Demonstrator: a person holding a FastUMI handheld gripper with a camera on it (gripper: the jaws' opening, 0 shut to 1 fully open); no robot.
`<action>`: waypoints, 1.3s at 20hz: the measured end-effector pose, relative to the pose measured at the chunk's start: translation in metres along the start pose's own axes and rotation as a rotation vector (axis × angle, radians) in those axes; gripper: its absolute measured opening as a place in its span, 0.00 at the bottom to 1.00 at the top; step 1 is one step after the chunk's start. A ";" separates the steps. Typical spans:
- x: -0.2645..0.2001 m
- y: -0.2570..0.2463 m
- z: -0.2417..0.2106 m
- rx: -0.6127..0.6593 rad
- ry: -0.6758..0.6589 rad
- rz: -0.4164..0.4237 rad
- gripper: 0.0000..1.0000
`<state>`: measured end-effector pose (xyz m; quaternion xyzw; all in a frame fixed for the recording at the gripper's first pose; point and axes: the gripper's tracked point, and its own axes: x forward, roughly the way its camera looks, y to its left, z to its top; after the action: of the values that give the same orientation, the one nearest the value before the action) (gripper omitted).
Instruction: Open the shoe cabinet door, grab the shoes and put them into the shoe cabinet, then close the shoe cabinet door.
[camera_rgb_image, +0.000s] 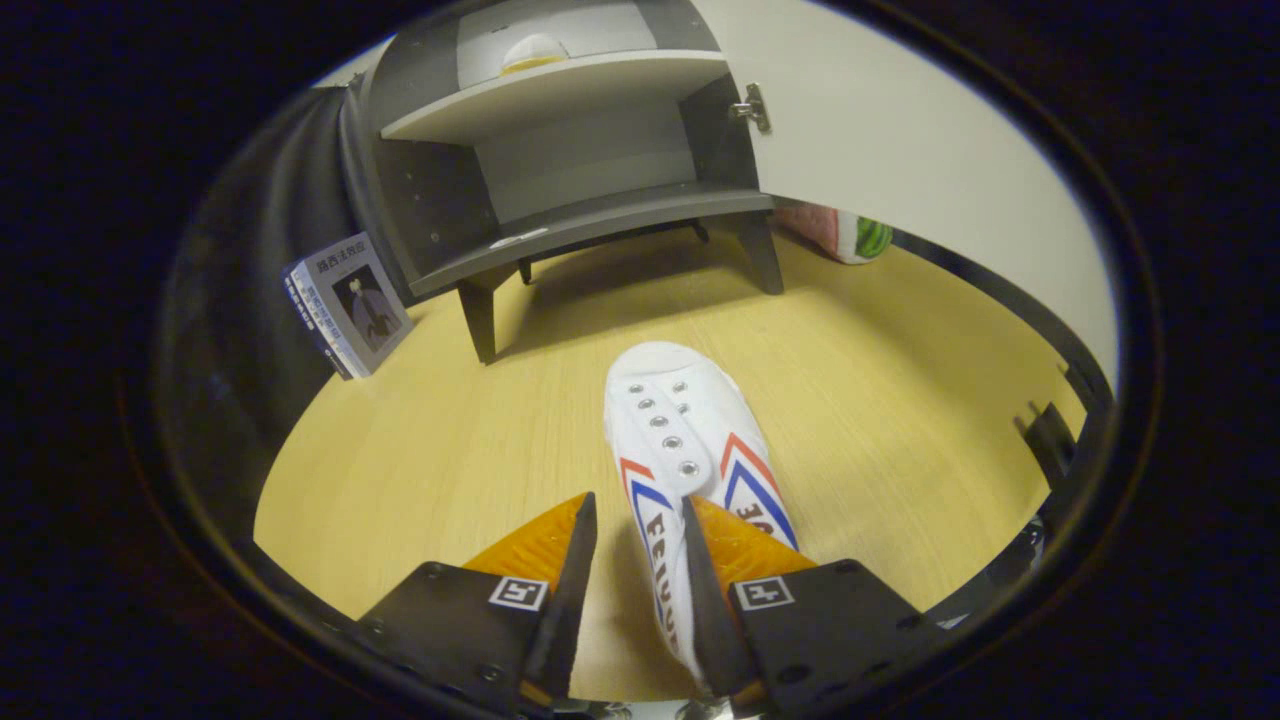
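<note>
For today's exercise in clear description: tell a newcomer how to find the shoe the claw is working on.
Start at the grey shoe cabinet, its door swung open, standing on the wooden table. In front of it a white shoe lies with its toe towards the cabinet and its rear between the fingers of the open claw. Red and blue chevrons set it apart from the book.

A pale wood tabletop (430, 440) runs back to a dark cloth wall (250, 300).
</note>
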<state>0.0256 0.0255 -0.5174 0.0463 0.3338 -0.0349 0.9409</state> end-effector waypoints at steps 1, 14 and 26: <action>0.002 0.001 0.000 -0.009 -0.001 -0.001 0.53; 0.023 0.011 0.014 -0.031 -0.149 -0.008 0.18; -0.003 0.005 0.040 -0.051 -0.200 0.046 0.03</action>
<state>0.0486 0.0260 -0.4846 0.0262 0.2380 -0.0093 0.9709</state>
